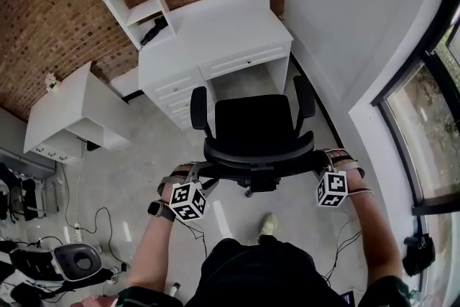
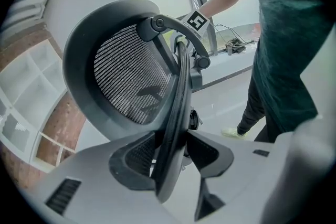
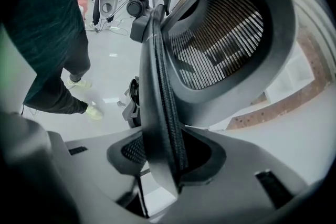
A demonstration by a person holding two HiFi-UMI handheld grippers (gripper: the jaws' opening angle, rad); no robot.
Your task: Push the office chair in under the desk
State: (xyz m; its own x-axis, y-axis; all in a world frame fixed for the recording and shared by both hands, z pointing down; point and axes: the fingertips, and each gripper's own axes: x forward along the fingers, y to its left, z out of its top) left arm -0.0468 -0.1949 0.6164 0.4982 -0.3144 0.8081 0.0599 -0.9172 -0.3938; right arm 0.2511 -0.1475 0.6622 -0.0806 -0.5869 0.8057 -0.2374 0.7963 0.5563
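A black office chair (image 1: 255, 122) stands facing the white desk (image 1: 215, 32), its seat just in front of the kneehole (image 1: 248, 83). My left gripper (image 1: 198, 170) is at the left end of the curved backrest (image 1: 259, 154) and my right gripper (image 1: 321, 158) at its right end. In the left gripper view the backrest rim (image 2: 176, 113) runs between the jaws of the left gripper (image 2: 173, 157), which are shut on it. In the right gripper view the mesh-edged rim (image 3: 163, 92) is likewise clamped in the right gripper (image 3: 165, 157).
Drawers (image 1: 176, 93) flank the kneehole on the left, a white desk leg on the right. A white wall (image 1: 345, 25) runs close along the right. A low white cabinet (image 1: 72, 111) stands at left. Cables (image 1: 93, 219) and equipment (image 1: 72, 262) lie on the floor behind left.
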